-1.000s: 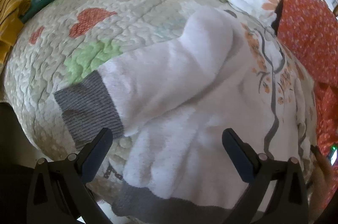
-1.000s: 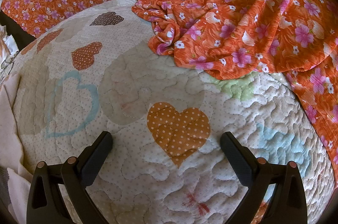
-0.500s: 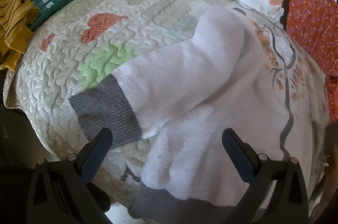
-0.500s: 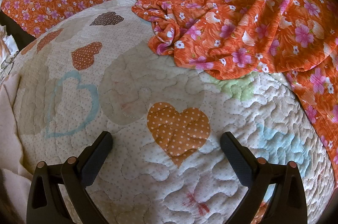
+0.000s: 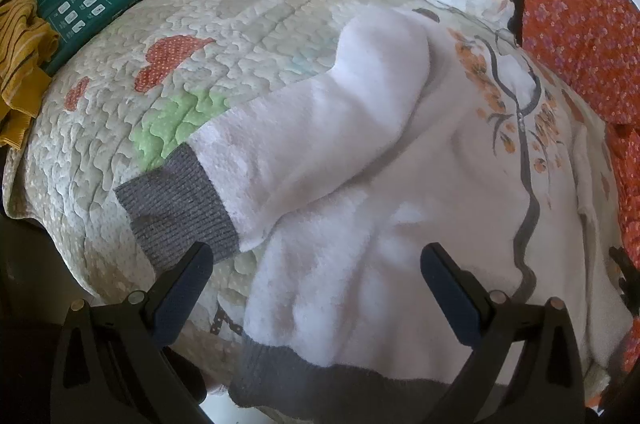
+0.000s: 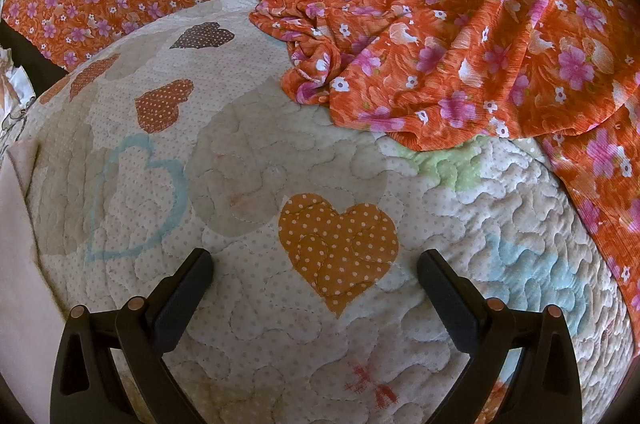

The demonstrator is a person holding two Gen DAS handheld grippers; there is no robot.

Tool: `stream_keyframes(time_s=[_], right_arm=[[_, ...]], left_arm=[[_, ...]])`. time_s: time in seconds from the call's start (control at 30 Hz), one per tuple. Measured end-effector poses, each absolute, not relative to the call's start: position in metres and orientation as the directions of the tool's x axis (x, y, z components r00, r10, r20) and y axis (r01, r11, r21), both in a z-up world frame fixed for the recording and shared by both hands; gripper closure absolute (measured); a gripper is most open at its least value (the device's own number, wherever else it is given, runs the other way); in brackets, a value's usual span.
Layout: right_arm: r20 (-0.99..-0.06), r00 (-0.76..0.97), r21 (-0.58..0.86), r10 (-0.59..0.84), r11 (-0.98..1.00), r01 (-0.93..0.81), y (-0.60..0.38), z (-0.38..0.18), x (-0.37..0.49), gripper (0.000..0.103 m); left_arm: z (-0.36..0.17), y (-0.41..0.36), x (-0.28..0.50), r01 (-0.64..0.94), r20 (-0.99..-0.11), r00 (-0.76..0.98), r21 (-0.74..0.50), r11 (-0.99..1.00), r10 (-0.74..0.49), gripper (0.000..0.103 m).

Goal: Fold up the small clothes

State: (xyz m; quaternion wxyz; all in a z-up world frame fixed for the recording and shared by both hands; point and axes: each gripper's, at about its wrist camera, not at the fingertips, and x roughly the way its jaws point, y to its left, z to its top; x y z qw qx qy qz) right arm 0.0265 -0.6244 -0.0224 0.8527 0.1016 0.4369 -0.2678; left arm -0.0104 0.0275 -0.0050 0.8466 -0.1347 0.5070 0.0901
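A small white fleece sweater [image 5: 360, 224] with grey ribbed cuffs and hem lies flat on a cream quilted bedspread [image 5: 224, 35] patterned with hearts, one sleeve folded across its front. The left gripper [image 5: 316, 276] hovers above the sweater's lower edge, its fingers spread wide and holding nothing. The right gripper [image 6: 314, 276], also spread apart and empty, hangs over bare quilt above an orange polka-dot heart [image 6: 340, 244]. A crumpled orange floral cloth [image 6: 460, 63] lies beyond.

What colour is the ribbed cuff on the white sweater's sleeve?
Grey. The cuff on the white sweater shows best in the left wrist view.
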Motion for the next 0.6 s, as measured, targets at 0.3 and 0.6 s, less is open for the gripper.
stream_keyframes(time_s=[0.3,0.6], right_arm=[[-0.8,0.475,-0.06,-0.368,0.836,0.546,-0.624,-0.022,0.027,0.0],[-0.801,0.465,-0.071,-0.377,0.831,0.552,-0.619,-0.022,0.031,0.0]], left_arm=[[-0.001,0.024,-0.018,-0.278,-0.88,0.474,-0.129,0.952,0.019,0.0],[-0.001,0.021,-0.022,-0.28,-0.887,0.461,-0.135,0.951,0.009,0.0]])
